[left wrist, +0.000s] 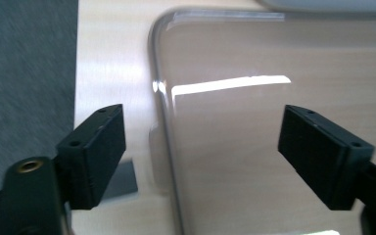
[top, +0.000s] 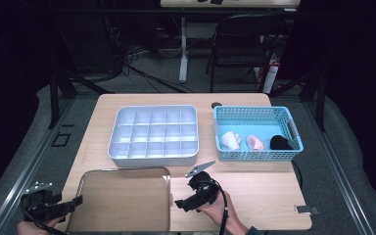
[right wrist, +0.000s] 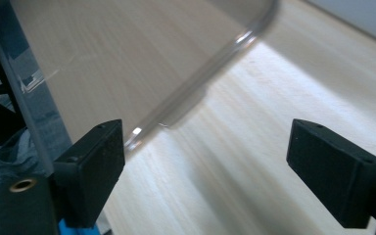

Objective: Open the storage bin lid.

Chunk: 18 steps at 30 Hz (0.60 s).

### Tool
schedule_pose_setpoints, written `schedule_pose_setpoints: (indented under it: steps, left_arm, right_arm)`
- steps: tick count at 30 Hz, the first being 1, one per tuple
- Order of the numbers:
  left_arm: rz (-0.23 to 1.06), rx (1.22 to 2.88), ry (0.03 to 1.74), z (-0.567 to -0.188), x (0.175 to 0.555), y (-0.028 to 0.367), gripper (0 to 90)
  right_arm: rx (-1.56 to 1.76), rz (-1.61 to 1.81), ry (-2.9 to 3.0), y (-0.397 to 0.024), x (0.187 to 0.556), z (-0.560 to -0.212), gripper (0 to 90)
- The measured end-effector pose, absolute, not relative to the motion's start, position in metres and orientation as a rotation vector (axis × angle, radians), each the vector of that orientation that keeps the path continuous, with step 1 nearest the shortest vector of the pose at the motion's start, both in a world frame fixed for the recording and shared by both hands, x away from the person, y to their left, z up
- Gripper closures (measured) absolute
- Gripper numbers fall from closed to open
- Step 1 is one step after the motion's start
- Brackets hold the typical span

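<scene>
A clear, flat plastic lid with rounded corners (top: pixel 120 198) lies on the light wooden tabletop (top: pixel 254 196), at its near edge and just in front of the white plastic compartment tray (top: pixel 154 134). The left gripper (top: pixel 71 204) sits off the lid's left edge, its black jaws spread wide; in the left gripper view the lid's rim (left wrist: pixel 164 112) runs up between the two jaws, and neither pad presses on it. The right gripper (top: pixel 182 201) is just off the lid's right edge, held in a hand (top: pixel 215 208), with its jaws also standing wide apart. In the right gripper view the lid's rounded corner (right wrist: pixel 200 73) lies ahead of the jaws, with bare wood between them. To the right of the white tray stands a light blue plastic basket (top: pixel 257 113) holding a white, a pink and a black item.
</scene>
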State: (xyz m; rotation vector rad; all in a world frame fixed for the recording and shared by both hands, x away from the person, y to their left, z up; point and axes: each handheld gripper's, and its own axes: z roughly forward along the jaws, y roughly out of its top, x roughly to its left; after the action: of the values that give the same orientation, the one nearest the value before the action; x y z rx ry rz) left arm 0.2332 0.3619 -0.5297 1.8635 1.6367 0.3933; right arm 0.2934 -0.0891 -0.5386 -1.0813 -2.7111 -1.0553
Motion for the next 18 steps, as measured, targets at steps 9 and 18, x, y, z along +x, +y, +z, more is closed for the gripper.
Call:
schedule_pose_setpoints:
  steps: [9, 18]
  left_arm:
    - [0.468, 1.923, 1.506, -0.51, 0.246, 0.329, 5.8]
    - [0.498, 2.015, 1.372, -0.496, 0.263, 0.277, 1.8]
  right_arm:
    - [-1.136, -1.073, -2.773, -0.125, 0.3, -0.527, 0.0]
    - [-1.237, -1.106, -2.757, -0.167, 0.306, -0.514, 0.0]
